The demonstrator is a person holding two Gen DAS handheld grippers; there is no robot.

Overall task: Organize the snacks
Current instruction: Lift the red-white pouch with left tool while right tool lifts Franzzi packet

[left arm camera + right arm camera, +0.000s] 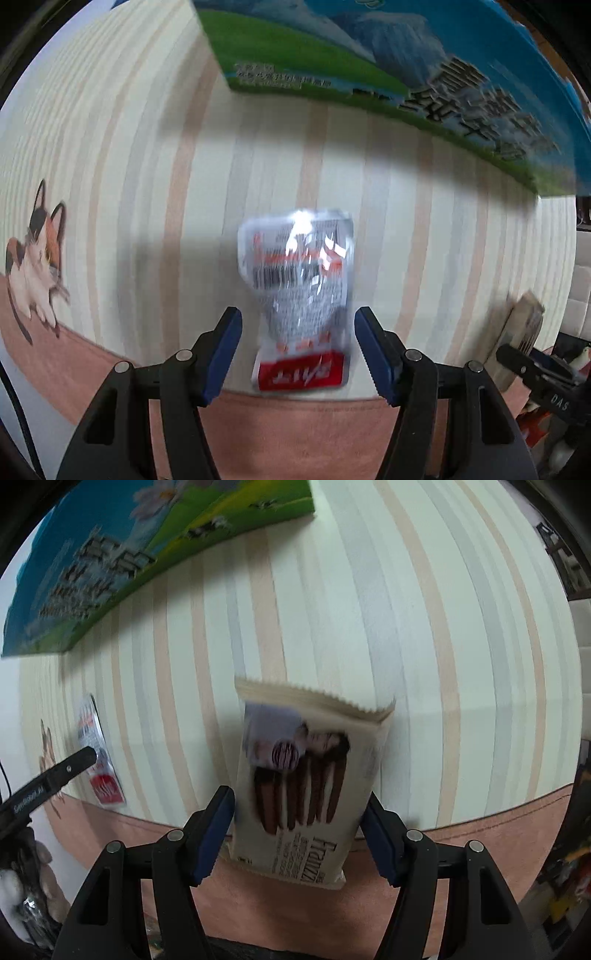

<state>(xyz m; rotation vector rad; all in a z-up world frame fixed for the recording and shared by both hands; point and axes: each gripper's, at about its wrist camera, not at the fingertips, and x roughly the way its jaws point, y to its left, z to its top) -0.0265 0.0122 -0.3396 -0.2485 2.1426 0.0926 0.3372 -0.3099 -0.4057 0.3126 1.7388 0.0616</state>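
Both jaws gape: the left hand-held gripper (298, 350) straddles the foil packet (299, 295) untouched, and the right hand-held gripper (299, 830) brackets the cookie pack (306, 786) loosely, so either slick wrapper may skid off the bench (147, 184) edge beneath when the jaws shut.

pouch (301, 291) before box (369, 55), on mat (424, 206)

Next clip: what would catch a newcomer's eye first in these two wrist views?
Each view centres on one snack lying on the striped tablecloth: a shiny silver packet with a red end between the left gripper's open jaws, and a cream pack of chocolate wafers between the right gripper's jaws, which sit close against its sides. Behind both looms a large blue-and-green box, and a cartoon cat is printed at the cloth's left edge.
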